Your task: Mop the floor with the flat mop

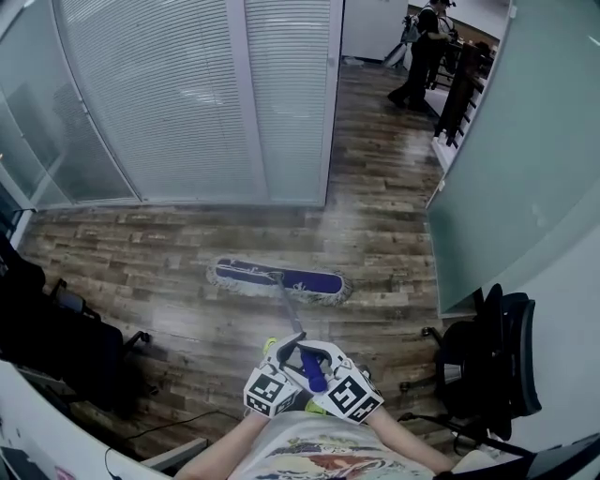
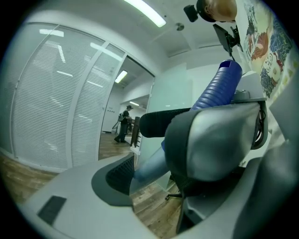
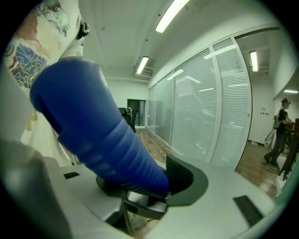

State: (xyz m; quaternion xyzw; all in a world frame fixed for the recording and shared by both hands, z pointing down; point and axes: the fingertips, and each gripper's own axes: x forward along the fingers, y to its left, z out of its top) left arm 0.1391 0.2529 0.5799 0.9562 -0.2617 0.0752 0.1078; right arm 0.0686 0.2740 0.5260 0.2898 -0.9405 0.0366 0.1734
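Wood floor (image 1: 187,248) bears one flat mop (image 1: 277,279); left gripper (image 1: 286,350) and right gripper (image 1: 324,355) both seemingly clamp its handle (image 1: 311,371).

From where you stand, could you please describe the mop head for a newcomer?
Find the wood floor before the blind-covered glass wall. The mop head lies flat on it, mid-floor. Unlike the black office chairs at the sides, it is long, low and blue with a pale fringe.

light: bright ceiling strips (image 3: 175,14) | edges: fisheye-warped, dark | near parts: blurred, probably defocus
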